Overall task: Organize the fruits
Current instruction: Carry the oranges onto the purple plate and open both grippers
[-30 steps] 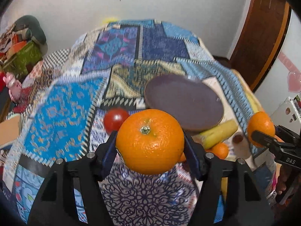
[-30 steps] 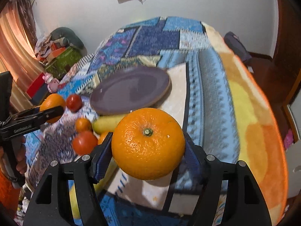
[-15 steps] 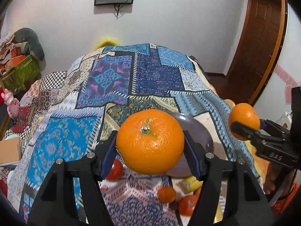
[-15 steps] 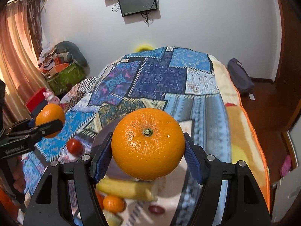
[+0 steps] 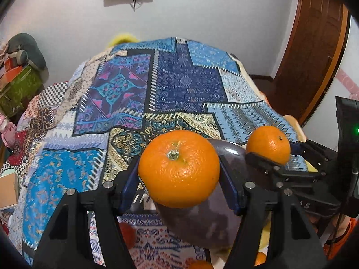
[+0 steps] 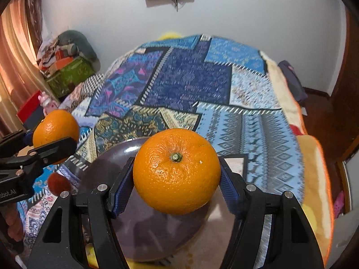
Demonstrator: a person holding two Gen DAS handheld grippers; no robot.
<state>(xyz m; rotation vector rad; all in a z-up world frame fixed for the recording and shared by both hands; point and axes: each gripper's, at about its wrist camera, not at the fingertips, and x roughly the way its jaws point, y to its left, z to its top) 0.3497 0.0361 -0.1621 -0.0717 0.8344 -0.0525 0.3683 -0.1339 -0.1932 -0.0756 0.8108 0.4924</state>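
1. Change: over the last second both grippers have risen off the bedspread and drawn toward each other. The loose fruit that lay in plain sight below has dropped to the bottom edge of both views, and the plate now sits directly under the two held oranges.
2. Left gripper (image 5: 179, 170): clenched on the left orange (image 5: 178, 168), stem up, blue pads pressed to both flanks. Seen from the right wrist view, this orange is at far left.
3. Right gripper (image 6: 177, 171): clenched on the right orange (image 6: 176, 171), stem up, held above the plate (image 6: 107, 159). In the left wrist view it hangs just right of the plate's far rim.
4. Meaning, as a judgement: both picks look complete and the carry is converging on the plate; setting down and letting go are not yet done. Two round fruits released together could roll on a shallow dish.
5. Count, oranges in grasp: two.
6. Count, plate: one, dark, glossy, no fruit visible on its exposed part.
7. Count, loose fruit on the bedspread (image 5: 184, 85): one red tomato (image 6: 58, 183) left of the plate; small orange fruits (image 5: 199, 265) at the bottom edge of the left view, at least two, mostly hidden; something yellow under the plate's near edge, too hidden to name.
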